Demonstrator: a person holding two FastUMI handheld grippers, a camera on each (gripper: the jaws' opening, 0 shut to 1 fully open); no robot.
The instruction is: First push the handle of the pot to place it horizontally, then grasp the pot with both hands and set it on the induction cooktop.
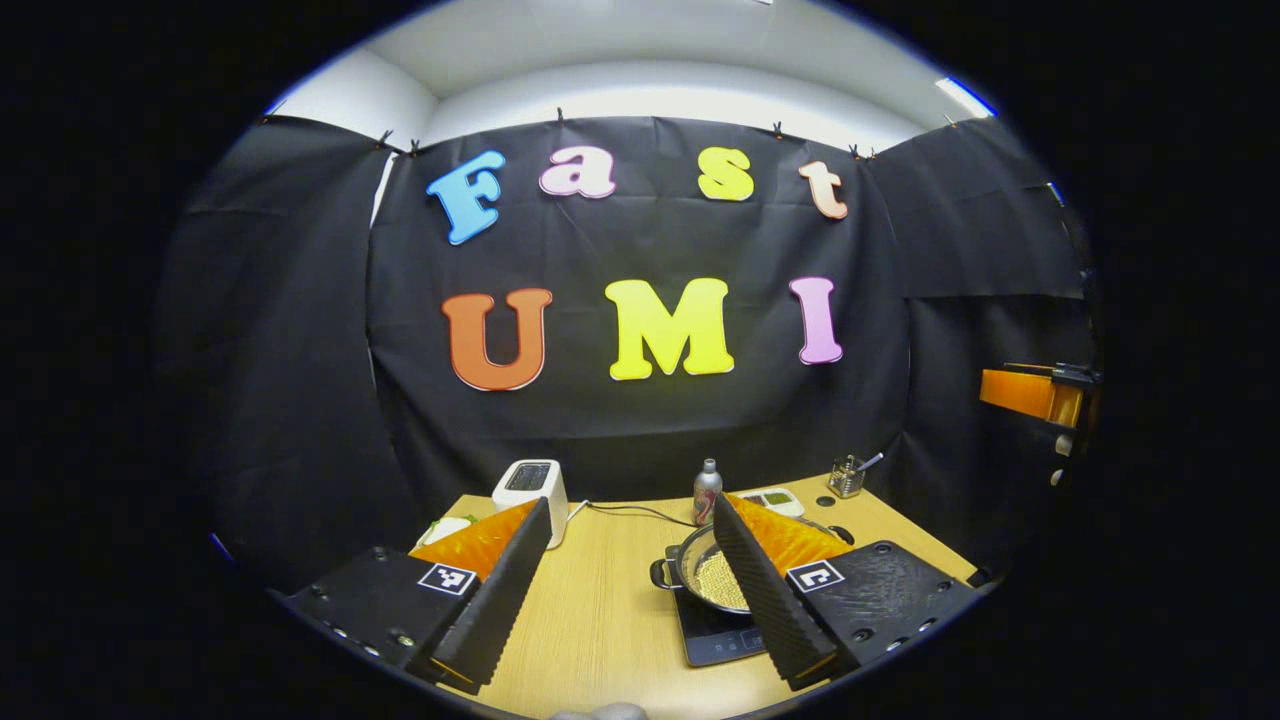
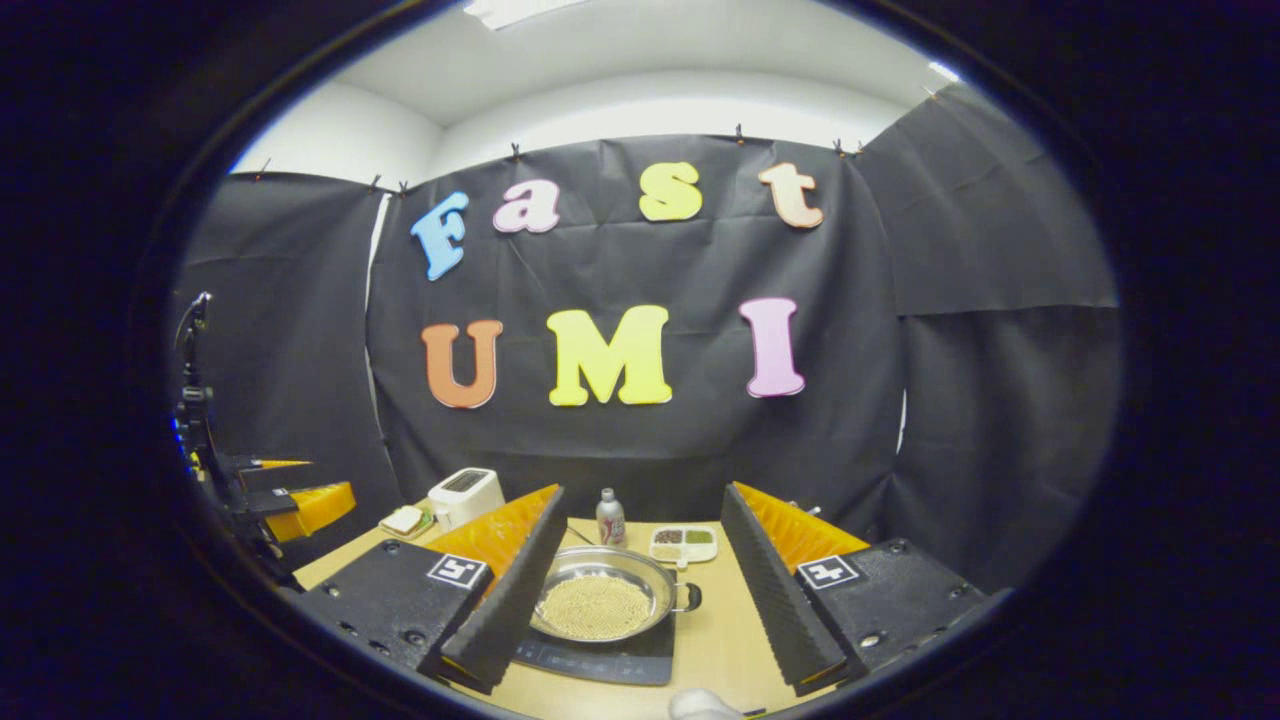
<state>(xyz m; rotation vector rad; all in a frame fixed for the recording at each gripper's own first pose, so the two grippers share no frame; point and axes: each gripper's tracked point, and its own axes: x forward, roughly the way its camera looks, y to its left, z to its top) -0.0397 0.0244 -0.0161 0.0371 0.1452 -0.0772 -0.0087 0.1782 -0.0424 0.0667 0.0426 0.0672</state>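
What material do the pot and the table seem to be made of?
The pot looks like polished metal, probably stainless steel: its rim is silvery and reflects light. The table looks like light wood or a wood-look laminate: pale tan with fine straight grain lines and a matte surface.

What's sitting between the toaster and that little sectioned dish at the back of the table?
A small metal bottle stands between the toaster and the sectioned dish, in the right gripper view.

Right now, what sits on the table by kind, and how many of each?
Pot: 1
Induction cooktop: 1
Toaster: 1
Bottle: 1
Divided dish: 1
Plate with bread: 1
Glass cup with utensil: 1
Total: 7
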